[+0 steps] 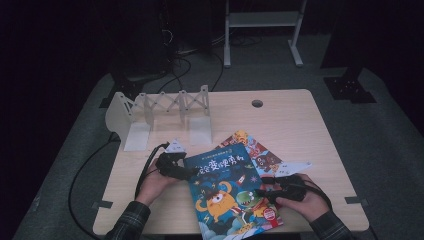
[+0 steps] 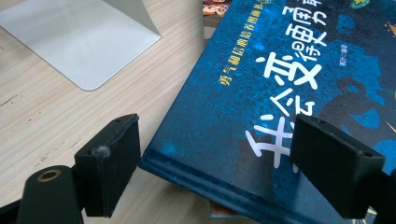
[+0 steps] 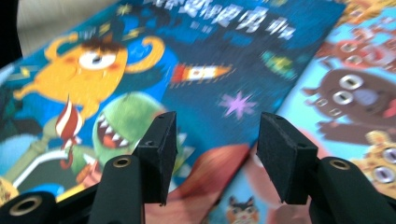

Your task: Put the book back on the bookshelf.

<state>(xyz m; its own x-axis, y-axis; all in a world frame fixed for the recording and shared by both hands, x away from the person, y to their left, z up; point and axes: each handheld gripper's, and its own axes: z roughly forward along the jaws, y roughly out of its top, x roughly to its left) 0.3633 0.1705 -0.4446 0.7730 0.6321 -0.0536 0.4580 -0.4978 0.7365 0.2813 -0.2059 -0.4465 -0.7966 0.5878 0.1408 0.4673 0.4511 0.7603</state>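
Observation:
A blue picture book (image 1: 225,190) with an orange monster on its cover lies near the table's front, on top of a second book (image 1: 255,150) with a light blue and orange cover. My left gripper (image 1: 175,167) is at the blue book's upper left corner. In the left gripper view the gripper (image 2: 215,140) stands open astride the blue book (image 2: 261,84): one jaw is beside the spine edge, the other over the cover. My right gripper (image 1: 267,187) is at the book's right edge. In the right gripper view it (image 3: 217,140) hangs open above the blue book (image 3: 154,60) and the second book (image 3: 355,93).
A white book rack (image 1: 160,112) with several dividers stands at the back left of the wooden table (image 1: 290,125); its base plate (image 2: 84,42) lies just beyond the left gripper. A round cable hole (image 1: 257,103) sits near the far edge. Cables trail off the left side.

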